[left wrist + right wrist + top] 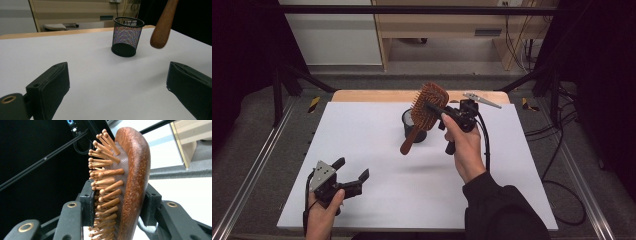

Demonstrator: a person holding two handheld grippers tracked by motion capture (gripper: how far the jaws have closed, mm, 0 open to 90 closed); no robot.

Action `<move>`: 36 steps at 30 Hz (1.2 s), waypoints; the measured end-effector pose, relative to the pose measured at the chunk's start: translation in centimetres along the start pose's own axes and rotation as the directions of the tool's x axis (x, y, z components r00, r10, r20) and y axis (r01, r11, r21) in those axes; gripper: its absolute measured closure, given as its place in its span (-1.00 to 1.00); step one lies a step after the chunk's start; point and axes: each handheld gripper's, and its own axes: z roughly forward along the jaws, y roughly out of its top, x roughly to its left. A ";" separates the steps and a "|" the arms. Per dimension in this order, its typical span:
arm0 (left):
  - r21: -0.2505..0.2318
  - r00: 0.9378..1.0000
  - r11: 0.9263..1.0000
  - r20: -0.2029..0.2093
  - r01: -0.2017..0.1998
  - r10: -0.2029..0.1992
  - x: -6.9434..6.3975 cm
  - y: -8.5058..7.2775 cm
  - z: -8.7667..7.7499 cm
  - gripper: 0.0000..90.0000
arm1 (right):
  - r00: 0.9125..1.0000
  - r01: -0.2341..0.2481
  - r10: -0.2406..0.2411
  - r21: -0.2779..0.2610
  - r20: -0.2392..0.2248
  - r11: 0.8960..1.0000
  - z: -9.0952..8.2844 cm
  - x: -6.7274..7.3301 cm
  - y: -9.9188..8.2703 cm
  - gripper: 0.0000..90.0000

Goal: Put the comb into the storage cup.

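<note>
The right gripper (439,114) holds a wooden hairbrush (426,112) in the air above the table (377,145), its jaws closed on the brush head: in the right gripper view one pad presses on the bristle tips and the other on the smooth wooden back (136,182). The brush hangs tilted, head toward one o'clock and handle toward seven o'clock, in front of a black mesh cup (413,125) that stands upright near the table's middle. The left gripper (349,175) rests low at the table's seven o'clock corner, jaws spread wide with nothing between them. In the left gripper view the cup (127,36) stands ahead at twelve o'clock and the brush handle (163,23) hangs at one o'clock.
</note>
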 end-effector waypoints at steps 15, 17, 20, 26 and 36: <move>-0.049 1.000 0.999 -0.015 0.000 0.000 1.2 0.1 -0.4 -0.89 | 0.999 0.020 -0.018 -0.037 0.042 0.999 4.2 -0.5 4.4 0.22; -0.055 1.000 0.998 -0.027 0.011 -0.012 1.4 0.1 -0.5 -0.95 | 0.999 0.023 -0.021 -0.042 0.046 0.999 4.6 -0.6 4.9 0.22; -0.061 0.999 0.998 -0.031 0.018 -0.020 1.5 0.1 -0.6 -0.97 | 0.999 0.025 -0.023 -0.050 0.045 0.998 5.0 -0.7 5.4 0.22; -0.063 0.999 0.998 -0.035 0.023 -0.025 1.5 0.1 -0.6 -0.96 | 0.996 0.047 -0.042 -0.060 0.079 0.997 5.8 -1.3 6.2 0.22; -0.064 0.999 0.997 -0.043 0.030 -0.033 1.7 0.1 -0.6 -0.96 | 0.994 0.061 -0.054 -0.076 0.098 0.995 6.0 -1.6 7.1 0.22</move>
